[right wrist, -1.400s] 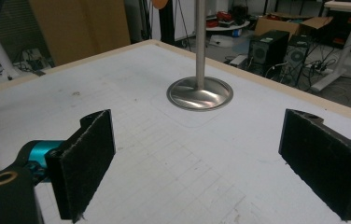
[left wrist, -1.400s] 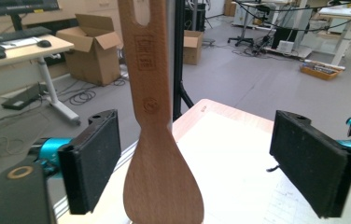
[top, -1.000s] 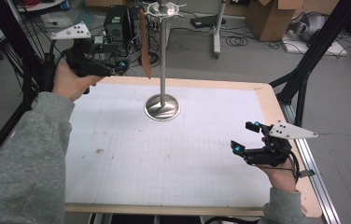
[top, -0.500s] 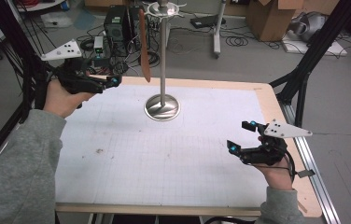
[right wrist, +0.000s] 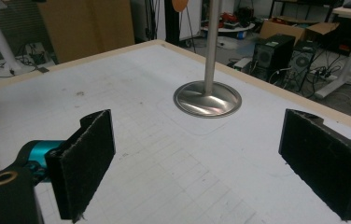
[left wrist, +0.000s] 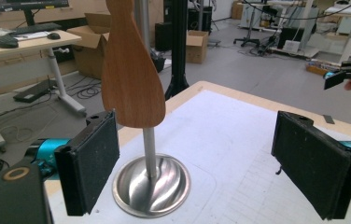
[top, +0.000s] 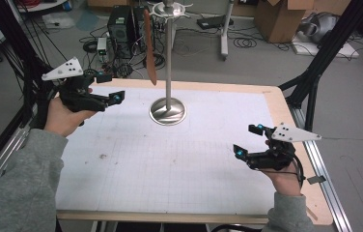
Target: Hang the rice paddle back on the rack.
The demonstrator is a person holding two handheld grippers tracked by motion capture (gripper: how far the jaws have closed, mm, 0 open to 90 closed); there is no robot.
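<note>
A metal stand with a round base and a thin pole rises at the back middle of the white mat. A wooden spatula hangs from the stand's top, blade down; it shows close up as the wooden spatula in the left gripper view. My left gripper is open at the mat's back left, held above the table and pointing toward the stand. In its own view the left gripper has wide-apart jaws with nothing between them. My right gripper is open near the right edge. The right gripper faces the stand base.
The white gridded mat covers a wood-edged table. Black frame struts stand at the right and left. Computer towers, cables and cardboard boxes sit on the floor behind the table.
My left gripper has moved right and forward, toward the hanging spatula. The right gripper has stayed about where it was, open.
</note>
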